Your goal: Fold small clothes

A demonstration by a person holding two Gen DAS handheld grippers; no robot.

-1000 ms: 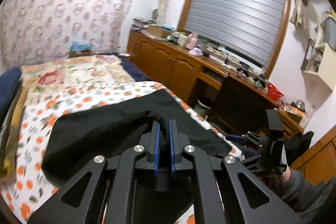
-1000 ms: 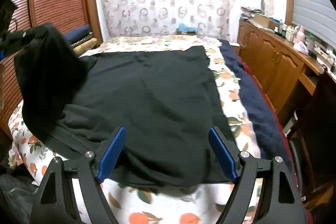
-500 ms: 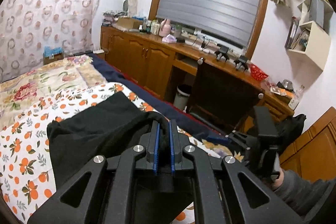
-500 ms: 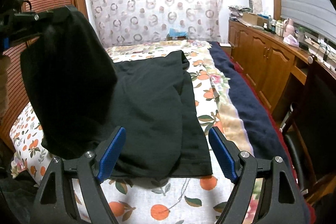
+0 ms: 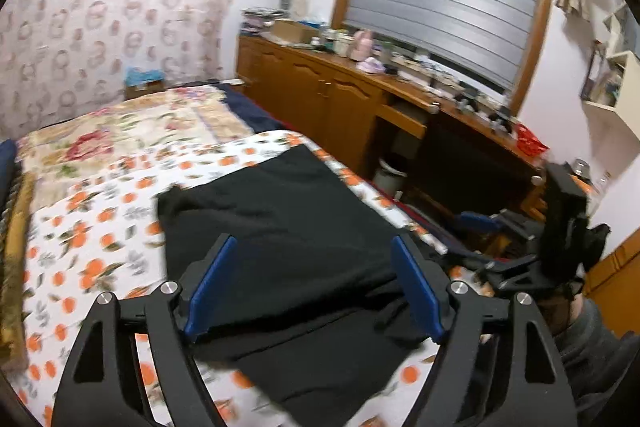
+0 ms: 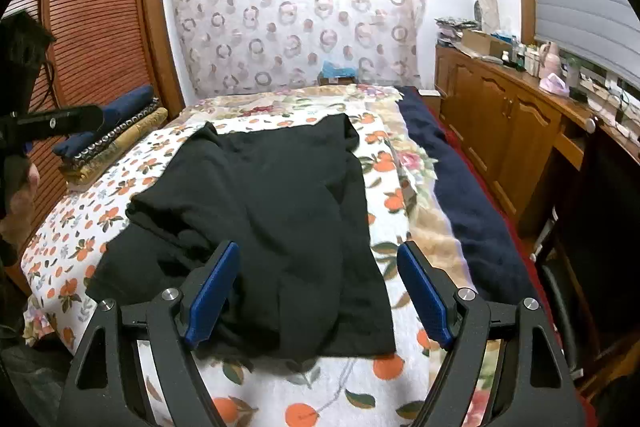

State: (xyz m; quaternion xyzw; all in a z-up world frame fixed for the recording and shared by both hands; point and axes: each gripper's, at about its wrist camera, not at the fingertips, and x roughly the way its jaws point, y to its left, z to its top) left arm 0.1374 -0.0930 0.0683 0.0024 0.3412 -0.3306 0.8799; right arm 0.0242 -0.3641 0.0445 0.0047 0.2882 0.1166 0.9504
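Both grippers hang spread and empty: left gripper (image 5: pixel 312 283), right gripper (image 6: pixel 318 293). Under them the orange-print bedspread (image 6: pixel 72 227) carries the black garment (image 6: pixel 280 211), folded over itself at centre; a wooden cabinet (image 6: pixel 500 123) runs along at three o'clock.

A home bedroom: bed (image 6: pixel 400 155), slatted wardrobe (image 6: pixel 92 39), curtain (image 6: pixel 296 15), cluttered wooden sideboard (image 6: pixel 508 111).
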